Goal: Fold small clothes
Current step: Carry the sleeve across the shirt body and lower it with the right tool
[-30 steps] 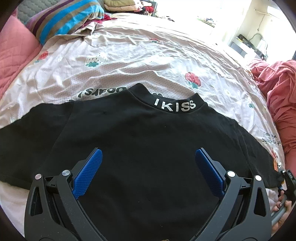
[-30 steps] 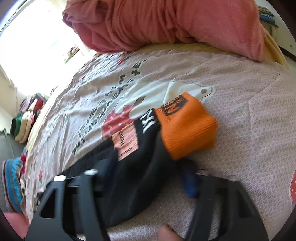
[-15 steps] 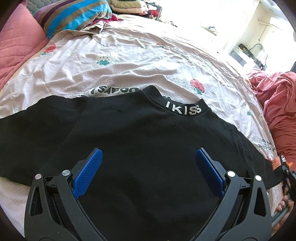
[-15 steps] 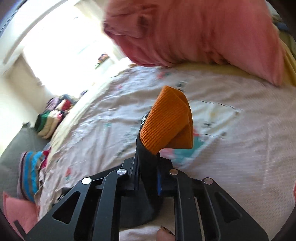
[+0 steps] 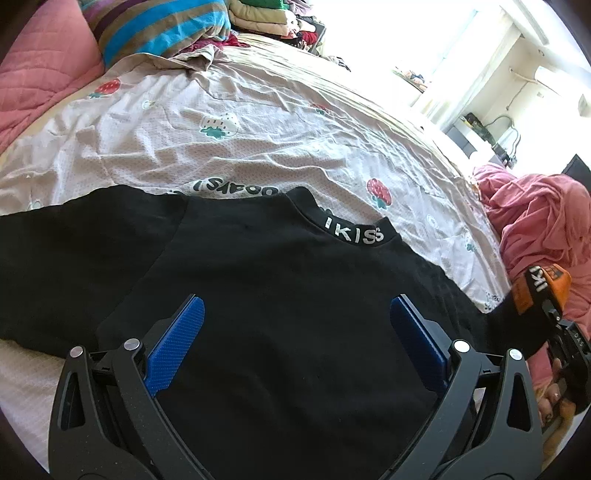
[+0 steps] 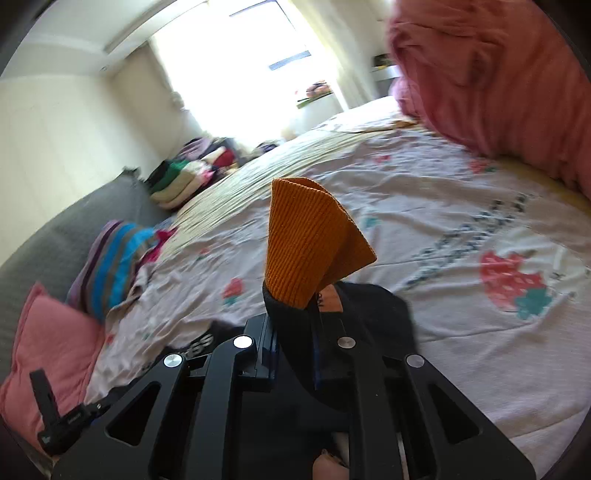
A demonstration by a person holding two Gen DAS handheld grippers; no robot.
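A black top (image 5: 280, 280) with an "IKISS" collar (image 5: 352, 234) lies spread flat on the strawberry-print bed sheet (image 5: 258, 147). My left gripper (image 5: 295, 336) hovers open over the middle of the top, with its blue pads (image 5: 177, 339) wide apart and nothing between them. At the right edge my right gripper (image 5: 554, 317) holds up the top's right sleeve by its orange cuff (image 5: 541, 288). In the right wrist view the right gripper (image 6: 295, 354) is shut on the black sleeve (image 6: 291, 325), and the orange cuff (image 6: 310, 243) stands up above the jaws, lifted off the sheet (image 6: 461, 295).
A heaped pink blanket (image 5: 539, 225) (image 6: 498, 74) lies on the right side of the bed. At the far end lie a striped blanket (image 5: 159, 33) (image 6: 110, 254), a pink pillow (image 5: 44, 74) (image 6: 51, 350) and stacked folded clothes (image 6: 177, 181). A hand (image 5: 550, 398) grips the right tool.
The right gripper closed on the sleeve near its orange cuff, then lifted it off the sheet and rolled. The left gripper drifted slightly over the top and stayed open.
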